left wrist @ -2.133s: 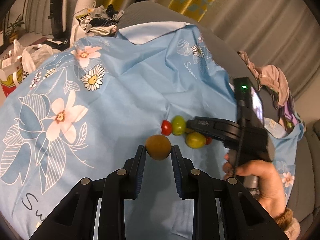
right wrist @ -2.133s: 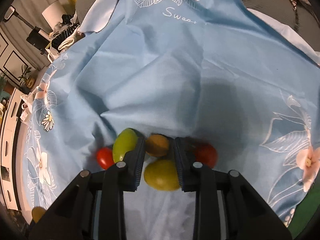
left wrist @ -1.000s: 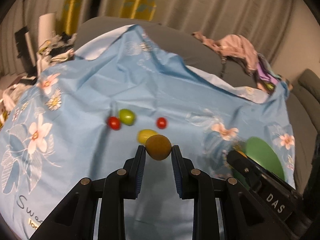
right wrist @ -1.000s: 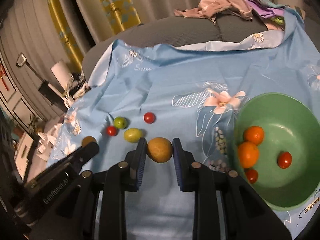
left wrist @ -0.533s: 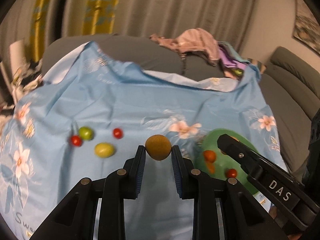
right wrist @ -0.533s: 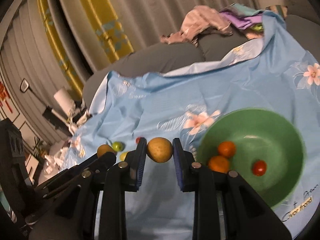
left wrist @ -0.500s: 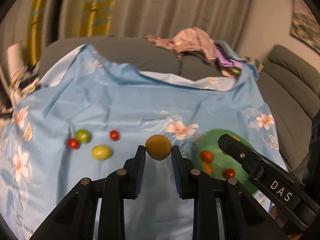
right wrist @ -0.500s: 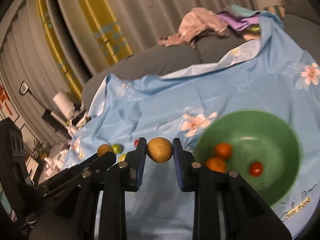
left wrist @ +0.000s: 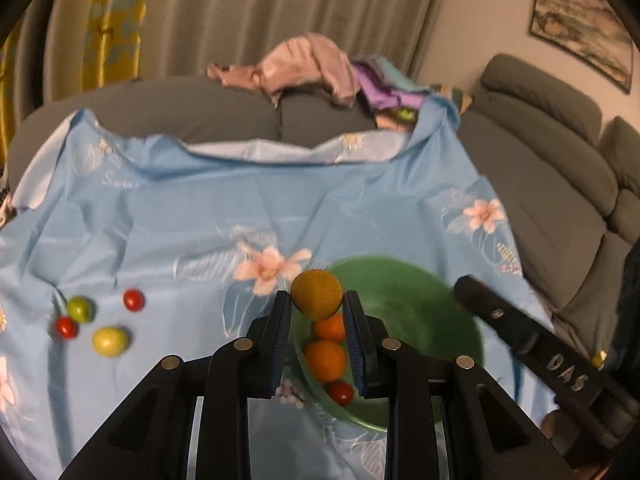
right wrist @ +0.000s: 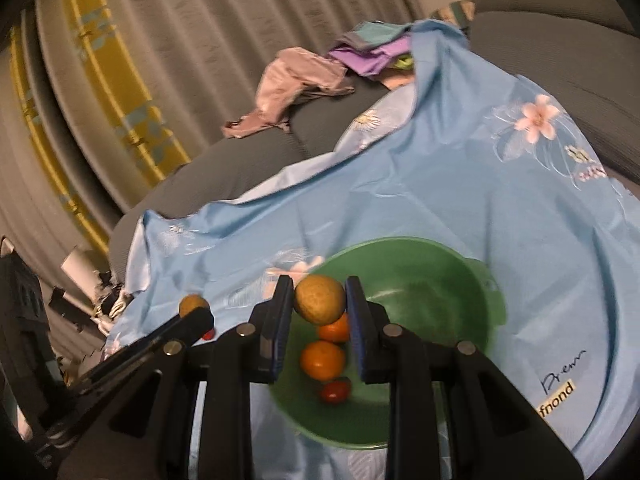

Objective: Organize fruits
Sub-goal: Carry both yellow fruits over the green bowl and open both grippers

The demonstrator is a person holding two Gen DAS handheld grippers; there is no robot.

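My left gripper (left wrist: 316, 300) is shut on a brown round fruit (left wrist: 316, 294) and holds it over the near left rim of the green bowl (left wrist: 440, 300). My right gripper (right wrist: 319, 300) is shut on a second brown-yellow round fruit (right wrist: 320, 298) above the same green bowl (right wrist: 440, 280). The bowl holds two oranges (right wrist: 322, 360) and a red tomato (right wrist: 335, 391). On the blue flowered cloth (left wrist: 200, 220) at the left lie a yellow-green fruit (left wrist: 110, 341), a green fruit (left wrist: 79, 308) and two red tomatoes (left wrist: 133, 300).
The right gripper's body (left wrist: 540, 360) shows at the lower right of the left wrist view. The left gripper's finger (right wrist: 160, 340) shows at the left of the right wrist view. A grey sofa (left wrist: 560, 160) with a heap of clothes (left wrist: 304, 64) lies behind the cloth.
Both grippers have carried their fruits to the right, from beside the loose fruits to above the green bowl. Both stay shut on their fruits.
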